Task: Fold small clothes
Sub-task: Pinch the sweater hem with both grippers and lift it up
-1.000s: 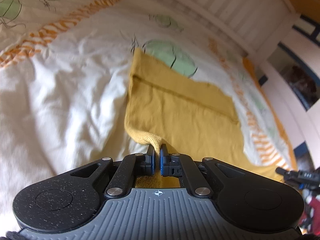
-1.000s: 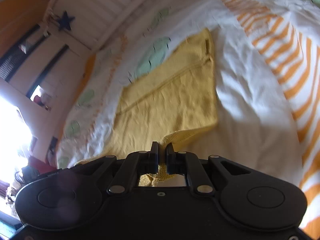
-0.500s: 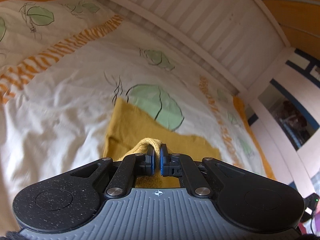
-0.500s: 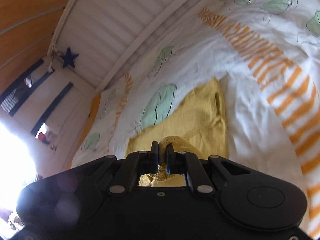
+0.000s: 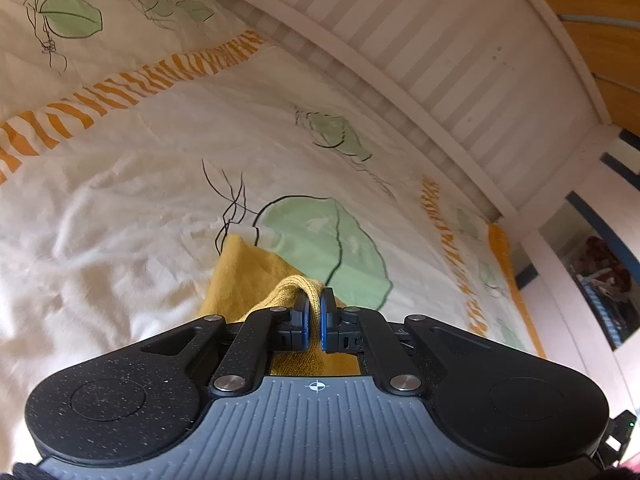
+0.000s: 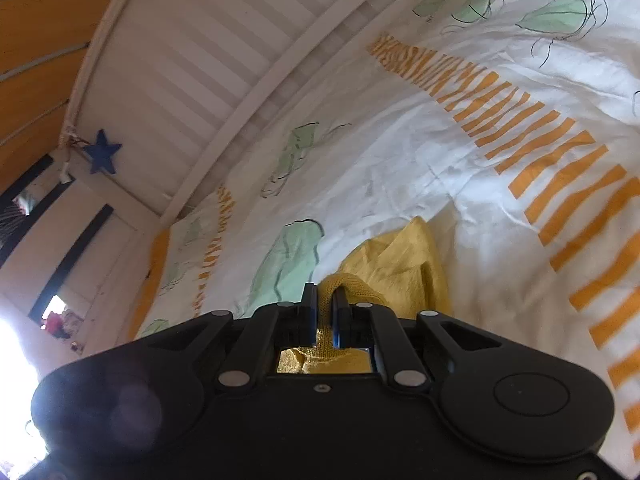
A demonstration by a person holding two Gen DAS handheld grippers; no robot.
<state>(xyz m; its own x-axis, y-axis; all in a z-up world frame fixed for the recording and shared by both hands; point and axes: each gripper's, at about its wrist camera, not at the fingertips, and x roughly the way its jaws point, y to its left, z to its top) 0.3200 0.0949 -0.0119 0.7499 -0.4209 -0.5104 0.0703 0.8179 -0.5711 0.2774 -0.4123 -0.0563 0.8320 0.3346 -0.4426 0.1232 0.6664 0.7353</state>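
A yellow knitted garment (image 5: 240, 276) lies on a white bed cover. My left gripper (image 5: 314, 308) is shut on a ribbed edge of the garment, which loops over the fingertips. In the right wrist view the same yellow garment (image 6: 404, 264) shows, and my right gripper (image 6: 324, 308) is shut on another ribbed edge of it. Both held edges are carried over the rest of the garment toward its far end. Most of the cloth is hidden below the gripper bodies.
The white bed cover (image 5: 120, 208) has green leaf prints and orange striped bands (image 6: 560, 168). A white slatted bed rail (image 5: 400, 52) runs along the far side. A blue star (image 6: 102, 156) hangs on the rail post.
Both grippers have carried the held edges forward over the garment toward the far rail. Much less of the yellow cloth shows ahead of the fingers than one second ago.
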